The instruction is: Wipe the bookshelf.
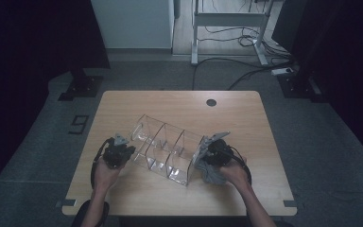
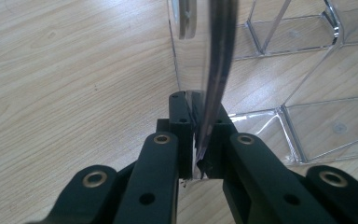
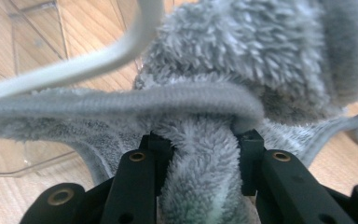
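Table [image 1: 123,106] first: wood top, one clear plastic organizer [image 1: 163,146] sitting diagonally mid-table, several open compartments. That's the piece I'm working on.

Left gripper [image 1: 123,152] is at the organizer's left end. Left gripper view shows its jaws pinched tight on the thin clear end wall [image 2: 214,70], so it's the anchor holding the thing steady.

Right gripper [image 1: 207,156] is at the opposite end, near the front-right corner. Its jaws are clamped on a bunched fold of grey fluffy cloth [image 3: 242,60]; the rest of the cloth drapes against the organizer's right end wall and onto the table.

My read: this is a wipe-down and it's early. Cloth is at the outer right wall; none of it is inside a compartment. I can't tell from these pictures which faces are already clean. Left to do, I'd judge: the inner compartments and the left side.
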Demonstrator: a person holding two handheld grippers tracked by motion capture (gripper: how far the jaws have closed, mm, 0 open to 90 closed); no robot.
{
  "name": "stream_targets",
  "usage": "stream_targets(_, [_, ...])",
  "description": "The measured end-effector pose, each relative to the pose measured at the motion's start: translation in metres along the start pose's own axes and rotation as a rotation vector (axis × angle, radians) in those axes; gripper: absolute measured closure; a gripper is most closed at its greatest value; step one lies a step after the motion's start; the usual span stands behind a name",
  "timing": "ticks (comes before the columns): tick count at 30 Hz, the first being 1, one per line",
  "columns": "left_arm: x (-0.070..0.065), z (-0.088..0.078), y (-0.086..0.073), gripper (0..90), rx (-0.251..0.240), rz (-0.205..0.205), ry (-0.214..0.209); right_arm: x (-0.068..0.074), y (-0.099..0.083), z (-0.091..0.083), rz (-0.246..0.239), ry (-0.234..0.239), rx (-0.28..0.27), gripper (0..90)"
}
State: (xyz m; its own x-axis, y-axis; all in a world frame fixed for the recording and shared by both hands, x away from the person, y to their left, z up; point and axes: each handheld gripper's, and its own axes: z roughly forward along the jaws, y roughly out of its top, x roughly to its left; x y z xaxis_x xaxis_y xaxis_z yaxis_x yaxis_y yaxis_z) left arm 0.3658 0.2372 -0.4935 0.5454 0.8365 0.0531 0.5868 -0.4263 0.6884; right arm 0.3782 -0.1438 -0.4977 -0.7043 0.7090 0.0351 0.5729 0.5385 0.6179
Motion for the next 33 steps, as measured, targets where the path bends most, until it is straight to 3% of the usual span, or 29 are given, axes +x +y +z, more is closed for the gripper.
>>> stream_targets(12, [0.0, 0.001, 0.0, 85.4, 0.001, -0.016, -0.001, 0.0, -0.006, 0.016, -0.007, -0.002, 0.044, 66.4])
stream_targets(15, [-0.002, 0.001, 0.001, 86.0, 0.007, -0.017, 0.02, 0.001, -0.006, 0.015, -0.009, -0.001, 0.046, 66.4])
stream_targets(33, [-0.005, 0.002, 0.002, 86.9, 0.013, -0.036, 0.043, 0.028, -0.012, 0.008, -0.109, 0.03, 0.064, 66.1])
